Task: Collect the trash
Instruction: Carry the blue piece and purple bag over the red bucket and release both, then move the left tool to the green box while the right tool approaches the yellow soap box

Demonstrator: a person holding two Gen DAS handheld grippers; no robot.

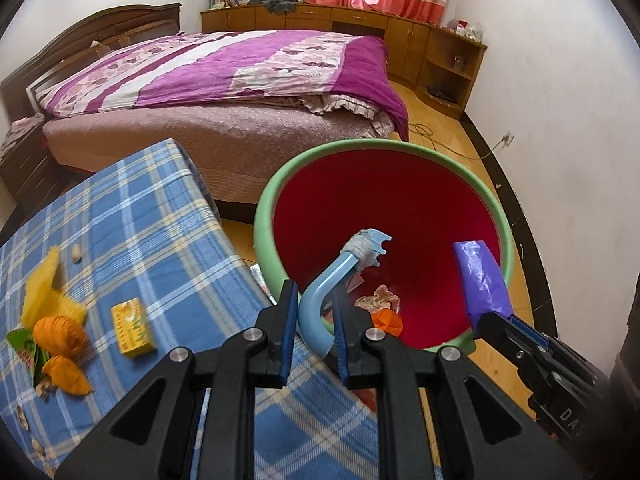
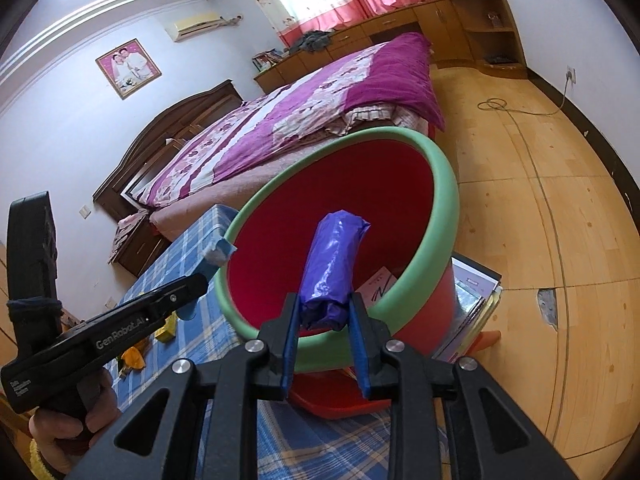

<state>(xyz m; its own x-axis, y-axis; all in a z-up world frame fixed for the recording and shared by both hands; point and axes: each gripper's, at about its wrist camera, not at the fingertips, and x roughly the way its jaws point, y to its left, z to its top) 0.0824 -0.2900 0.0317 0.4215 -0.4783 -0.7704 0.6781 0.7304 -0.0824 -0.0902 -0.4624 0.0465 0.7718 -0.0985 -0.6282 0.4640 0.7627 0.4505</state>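
Left tool [image 1: 314, 322] clamped on the bucket's blue handle [image 1: 320, 300]; right tool [image 2: 324, 334] clamped on a purple bag roll [image 2: 334, 268], at 12 o'clock over the bucket [image 2: 436, 232]

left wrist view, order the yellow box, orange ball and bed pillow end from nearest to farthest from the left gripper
1. yellow box, on the checked cloth just left of the left gripper.
2. orange ball, further left on the cloth.
3. headboard end of the bed, far back left.

Red bin [image 1: 384, 200] with green rim, purple bag roll [image 2: 334, 268], blue-checked tablecloth [image 1: 140, 220], magenta floral quilt [image 1: 240, 64]
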